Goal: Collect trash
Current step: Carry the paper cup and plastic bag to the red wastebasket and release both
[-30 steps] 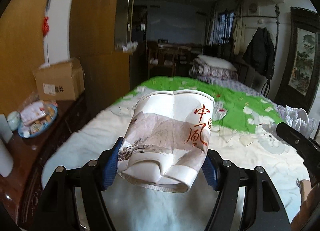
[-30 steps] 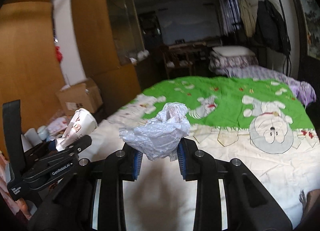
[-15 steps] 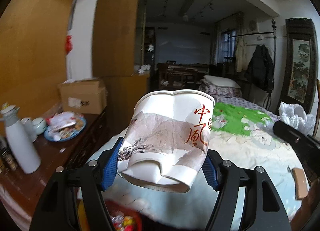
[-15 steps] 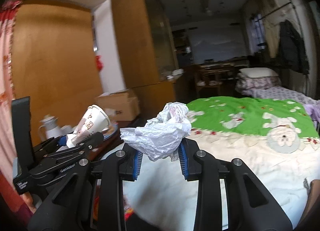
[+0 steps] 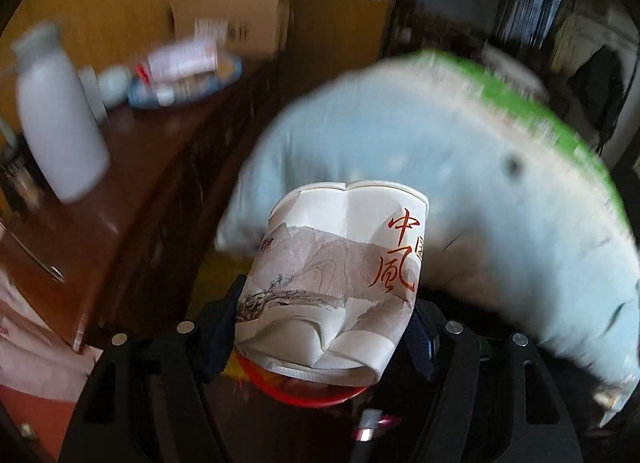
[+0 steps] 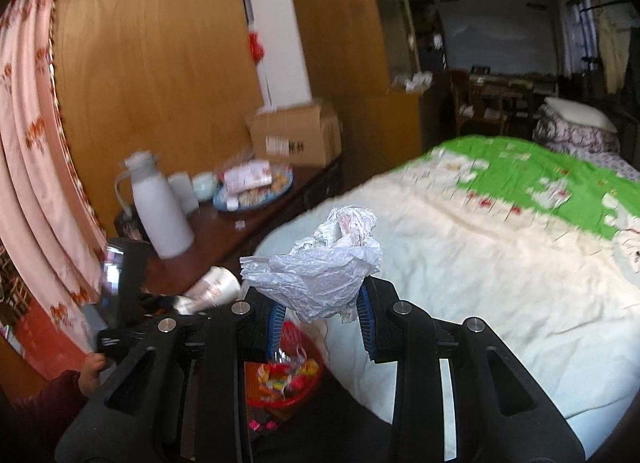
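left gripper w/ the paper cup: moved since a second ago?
Yes. The left gripper, shut on the paper cup, swung off the bed toward the red bin beside the wooden sideboard.

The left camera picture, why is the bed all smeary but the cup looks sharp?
Left wrist view: the bed and white flask are motion-blurred, while the paper cup is crisp in the left gripper. Right wrist view: milder blur; the crumpled plastic is sharp.

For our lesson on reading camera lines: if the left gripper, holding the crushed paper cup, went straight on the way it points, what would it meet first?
Probably the red bin showing just beneath the paper cup in the left gripper; blur leaves depth uncertain.
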Demonstrator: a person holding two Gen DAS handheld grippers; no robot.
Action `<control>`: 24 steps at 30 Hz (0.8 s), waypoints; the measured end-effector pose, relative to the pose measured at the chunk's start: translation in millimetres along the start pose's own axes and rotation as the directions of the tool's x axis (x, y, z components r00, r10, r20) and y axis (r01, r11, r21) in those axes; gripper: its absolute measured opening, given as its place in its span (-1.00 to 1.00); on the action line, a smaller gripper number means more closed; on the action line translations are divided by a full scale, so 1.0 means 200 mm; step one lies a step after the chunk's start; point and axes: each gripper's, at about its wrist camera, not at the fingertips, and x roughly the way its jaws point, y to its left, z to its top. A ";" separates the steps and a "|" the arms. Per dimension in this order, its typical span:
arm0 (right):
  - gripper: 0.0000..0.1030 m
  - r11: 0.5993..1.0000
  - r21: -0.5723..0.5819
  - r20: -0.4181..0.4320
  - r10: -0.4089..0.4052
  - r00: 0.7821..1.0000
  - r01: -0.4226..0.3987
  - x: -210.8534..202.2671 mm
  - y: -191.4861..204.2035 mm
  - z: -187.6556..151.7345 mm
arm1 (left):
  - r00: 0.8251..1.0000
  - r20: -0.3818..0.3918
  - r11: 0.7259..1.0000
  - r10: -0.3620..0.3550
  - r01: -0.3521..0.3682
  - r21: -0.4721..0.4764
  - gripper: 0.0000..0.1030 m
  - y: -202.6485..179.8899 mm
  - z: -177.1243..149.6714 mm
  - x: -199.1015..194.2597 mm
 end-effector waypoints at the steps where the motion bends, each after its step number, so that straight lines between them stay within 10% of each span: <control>1: -0.35 1.000 -0.002 -0.026 -0.001 1.000 0.001 0.05 0.01 -0.01 | 1.000 -0.031 1.000 0.005 -0.005 0.002 0.37 0.02 -0.02 0.07; 6: -0.35 1.000 -0.012 -0.111 0.002 0.994 -0.003 0.21 0.03 -0.06 | 0.989 -0.138 0.997 -0.044 0.035 -0.066 0.68 0.15 -0.08 0.27; 15: -0.35 0.994 -0.037 -0.243 0.088 0.966 -0.100 0.44 0.16 -0.12 | 0.999 -0.044 0.975 0.024 -0.033 -0.220 0.85 0.42 -0.06 0.08; 24: -0.28 0.965 -0.048 -0.485 0.204 0.850 -0.259 0.90 0.41 -0.27 | 0.974 -0.029 0.955 0.227 -0.228 -0.188 0.85 0.55 -0.09 -0.03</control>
